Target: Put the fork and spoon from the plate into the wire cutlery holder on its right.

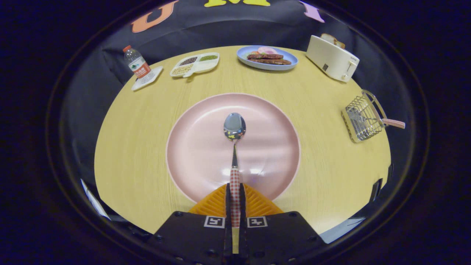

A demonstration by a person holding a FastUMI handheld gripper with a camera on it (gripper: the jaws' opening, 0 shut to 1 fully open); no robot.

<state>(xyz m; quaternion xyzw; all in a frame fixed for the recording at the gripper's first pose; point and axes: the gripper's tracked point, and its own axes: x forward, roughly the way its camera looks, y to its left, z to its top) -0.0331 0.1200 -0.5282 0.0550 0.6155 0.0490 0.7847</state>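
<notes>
My gripper (234,187) is shut on the checked handle of the spoon (234,127), both fingers (227,198) pressing on it. The spoon points straight ahead, its shiny bowl over the middle of the pink plate (191,147). I cannot tell whether the bowl rests on the plate or hangs just above it. The wire cutlery holder (362,117) stands on the table to the right of the plate, with a checked handle sticking out of it toward the right.
Beyond the plate stand a blue plate of food (267,57), a white divided dish of beans (195,64) and a water bottle (137,64) on a small white tray. A white toaster (331,57) sits behind the holder. The round wooden table (128,140) ends close on both sides.
</notes>
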